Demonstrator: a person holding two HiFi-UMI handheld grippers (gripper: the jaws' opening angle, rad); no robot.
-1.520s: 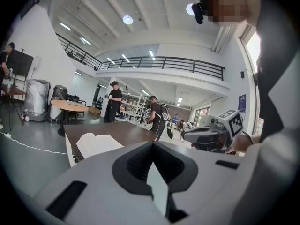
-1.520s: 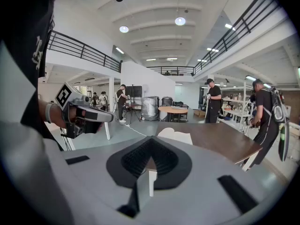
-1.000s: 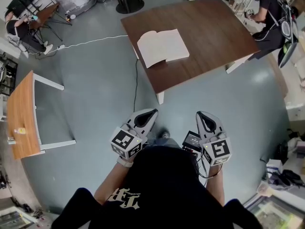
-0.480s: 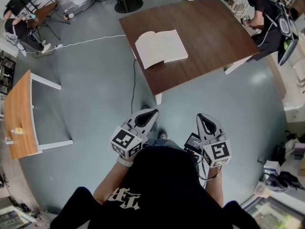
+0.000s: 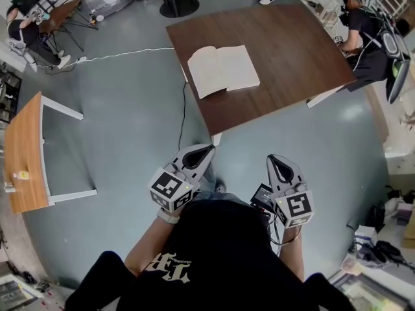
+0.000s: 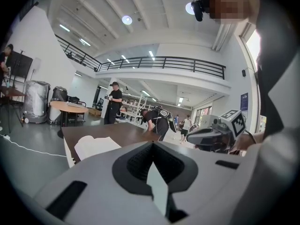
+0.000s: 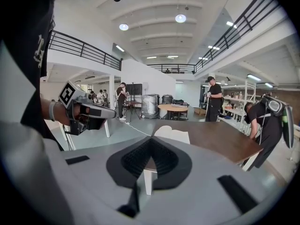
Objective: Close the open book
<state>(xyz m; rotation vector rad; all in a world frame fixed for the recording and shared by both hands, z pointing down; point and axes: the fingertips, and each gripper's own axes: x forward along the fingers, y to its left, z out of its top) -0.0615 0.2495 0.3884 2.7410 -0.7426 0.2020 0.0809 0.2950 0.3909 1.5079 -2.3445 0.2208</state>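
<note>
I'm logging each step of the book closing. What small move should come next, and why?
Probably step toward the dark brown wooden table: the open cream-paged book lies there untouched, while the left tongs and right tongs are shut, empty and held near the body.

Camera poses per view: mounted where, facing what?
Head view: person's head, steeply down at open cream-paged book on dark brown wooden table; torso, left claw, right claw show.
Left gripper view: on left claw, facing book; right claw beside.
Right gripper view: on right claw, facing book; left claw beside.
All share book, table.
</note>
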